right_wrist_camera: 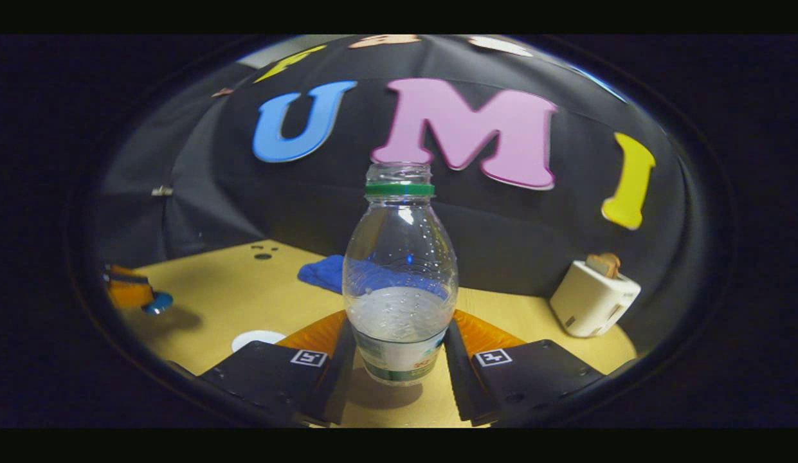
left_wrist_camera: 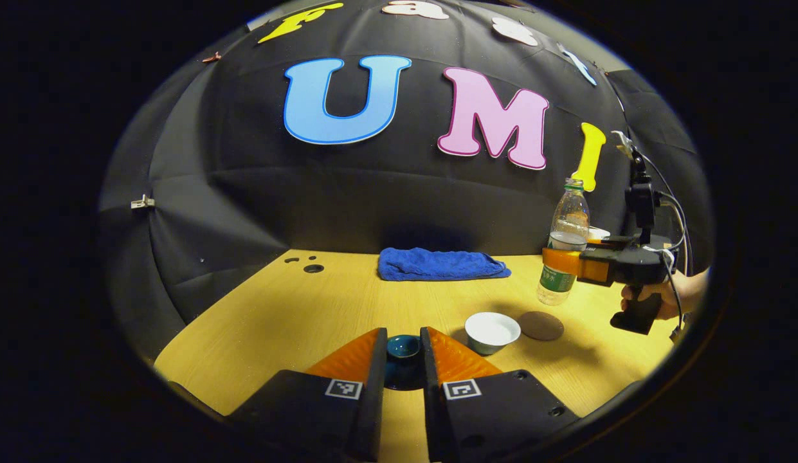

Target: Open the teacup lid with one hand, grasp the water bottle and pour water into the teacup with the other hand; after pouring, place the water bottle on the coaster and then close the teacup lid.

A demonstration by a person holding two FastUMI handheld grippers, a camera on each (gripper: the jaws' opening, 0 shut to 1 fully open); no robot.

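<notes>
My left gripper is shut on the small teal teacup lid and holds it a little above the wooden table. Just to the right stands the white teacup, uncovered, with the round brown coaster beside it. Farther right, my right gripper, held by a hand, is shut on the clear water bottle, which is upright and raised. In the right gripper view the uncapped, part-filled bottle sits between my right gripper fingers. The teacup and lid lie to its left.
A folded blue towel lies at the back of the table against the wall. A white toaster with bread in it stands at the back right. Small holes mark the tabletop at the back left.
</notes>
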